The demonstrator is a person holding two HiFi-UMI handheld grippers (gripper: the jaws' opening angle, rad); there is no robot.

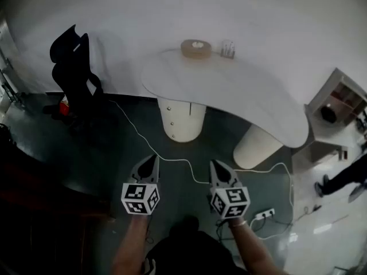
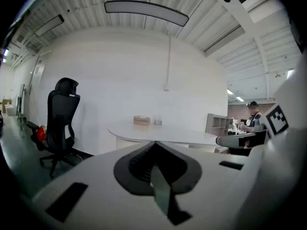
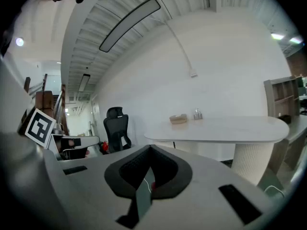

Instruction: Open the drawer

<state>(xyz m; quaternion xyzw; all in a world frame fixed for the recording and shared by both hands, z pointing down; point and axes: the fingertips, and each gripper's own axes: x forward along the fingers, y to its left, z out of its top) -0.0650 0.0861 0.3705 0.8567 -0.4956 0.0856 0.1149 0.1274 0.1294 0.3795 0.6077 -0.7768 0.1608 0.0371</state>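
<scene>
Lying well beyond left gripper, right gripper, drawer pedestal

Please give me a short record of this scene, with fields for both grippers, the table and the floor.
left gripper: jaws together, empty, above the floor
right gripper: jaws together, empty, beside the left one
table: white, curved, on two round pedestals, apart from both grippers
left pedestal: small knobs on its front; nothing pulled out
on table: round box, small glass item
on floor: white cable, black chair
</scene>
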